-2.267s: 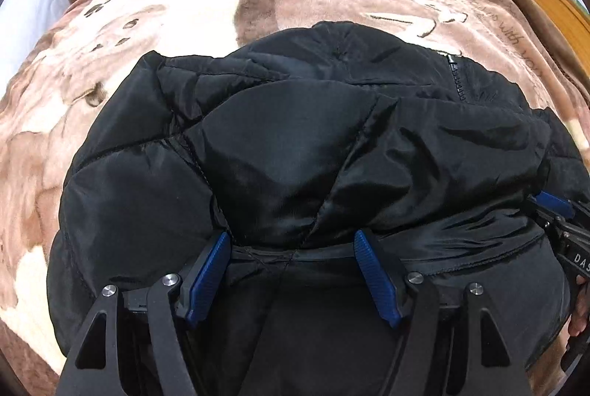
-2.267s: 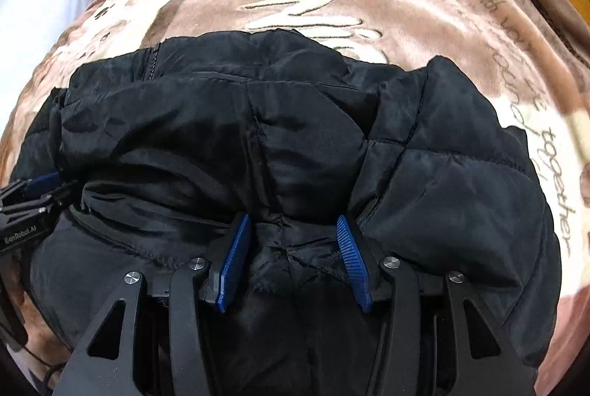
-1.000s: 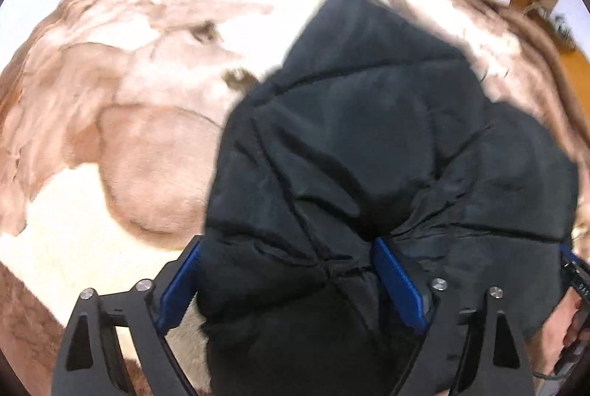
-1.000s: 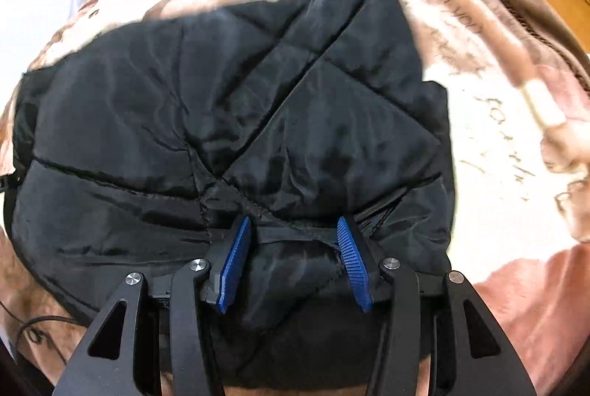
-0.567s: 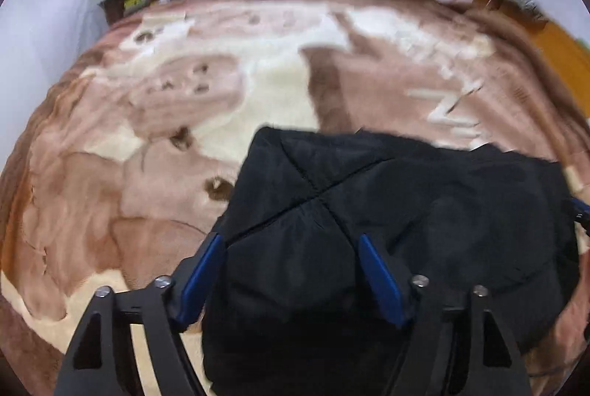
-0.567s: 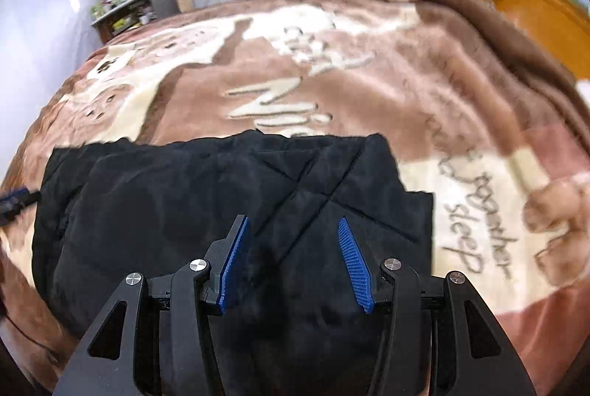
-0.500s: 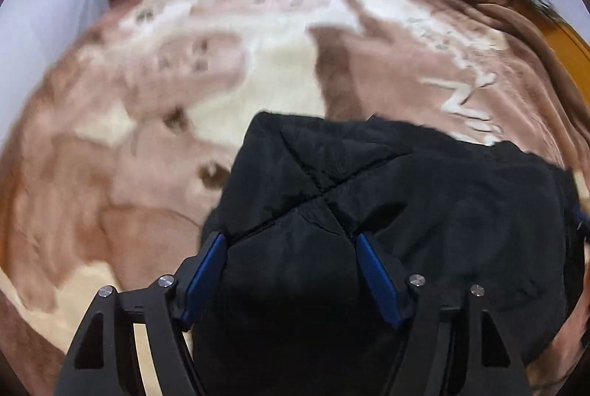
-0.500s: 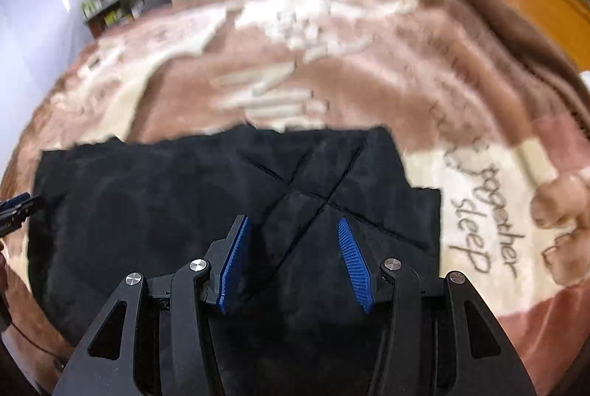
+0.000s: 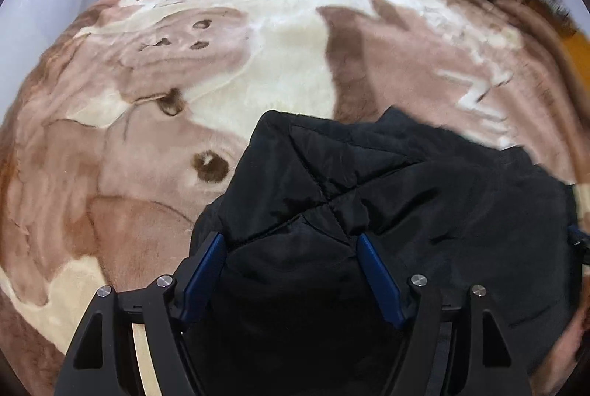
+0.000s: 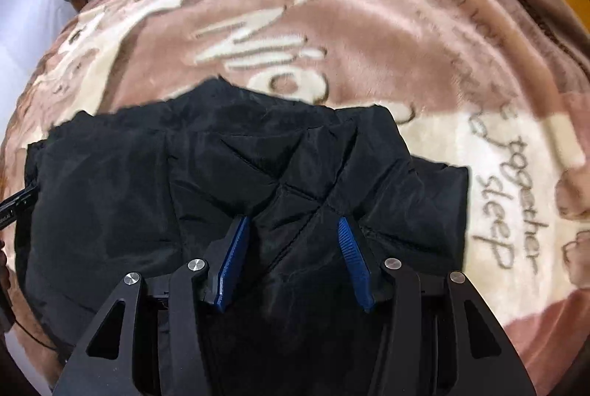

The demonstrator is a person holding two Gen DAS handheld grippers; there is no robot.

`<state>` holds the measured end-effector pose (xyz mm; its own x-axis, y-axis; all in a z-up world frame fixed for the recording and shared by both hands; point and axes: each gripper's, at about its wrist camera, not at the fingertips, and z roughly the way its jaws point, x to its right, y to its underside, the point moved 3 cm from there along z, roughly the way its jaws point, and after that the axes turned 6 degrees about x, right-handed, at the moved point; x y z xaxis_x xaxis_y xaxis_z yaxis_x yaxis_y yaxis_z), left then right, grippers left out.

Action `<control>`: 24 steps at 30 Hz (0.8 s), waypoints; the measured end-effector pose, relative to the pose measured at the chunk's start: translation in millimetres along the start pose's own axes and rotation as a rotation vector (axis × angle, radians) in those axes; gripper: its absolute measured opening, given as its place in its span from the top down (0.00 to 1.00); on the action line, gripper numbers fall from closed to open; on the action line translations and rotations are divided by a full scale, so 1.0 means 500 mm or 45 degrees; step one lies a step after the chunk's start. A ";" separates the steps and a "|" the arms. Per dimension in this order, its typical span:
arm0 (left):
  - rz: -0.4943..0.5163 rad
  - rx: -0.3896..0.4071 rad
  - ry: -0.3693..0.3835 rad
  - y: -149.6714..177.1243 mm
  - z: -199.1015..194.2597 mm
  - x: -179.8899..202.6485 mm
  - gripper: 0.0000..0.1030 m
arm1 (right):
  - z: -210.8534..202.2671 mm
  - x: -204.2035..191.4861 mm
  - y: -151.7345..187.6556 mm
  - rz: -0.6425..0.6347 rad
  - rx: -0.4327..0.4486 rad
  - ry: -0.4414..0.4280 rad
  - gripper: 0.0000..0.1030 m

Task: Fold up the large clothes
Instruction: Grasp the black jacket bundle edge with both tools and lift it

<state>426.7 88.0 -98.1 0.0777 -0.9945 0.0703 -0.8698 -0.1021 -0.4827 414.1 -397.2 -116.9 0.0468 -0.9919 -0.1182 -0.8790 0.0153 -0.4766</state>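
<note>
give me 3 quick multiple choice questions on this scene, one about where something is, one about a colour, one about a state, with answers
1. Where does the black quilted puffer jacket lie?
A. on a wooden floor
B. on the brown and cream plush blanket
C. on a hanger

2. What colour are the pads on the left gripper fingers?
A. blue
B. red
C. yellow

3. How do the right gripper jaws stand?
A. shut flat together with nothing between them
B. spread apart with jacket fabric between them
C. out of view

Answers:
1 B, the jacket sits bunched on the blanket, whose pattern and lettering show all around it.
2 A, both pads are blue against the black frames.
3 B, the two blue pads stand well apart with black fabric between them; a firm grip cannot be confirmed.
</note>
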 end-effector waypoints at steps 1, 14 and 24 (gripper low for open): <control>-0.001 0.011 0.028 0.000 -0.014 -0.005 0.28 | -0.019 0.002 -0.001 0.009 0.031 -0.022 0.51; -0.050 -0.079 0.339 0.103 -0.092 -0.135 0.13 | -0.144 0.141 0.122 0.063 0.042 -0.159 0.28; -0.108 -0.232 0.424 0.153 0.004 -0.116 0.09 | -0.059 0.181 0.153 0.246 -0.070 -0.325 0.25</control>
<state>356.5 137.9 -141.0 0.0166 -0.9175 0.3973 -0.9418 -0.1478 -0.3020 337.0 -489.7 -138.4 -0.0124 -0.9076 -0.4197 -0.9072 0.1867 -0.3769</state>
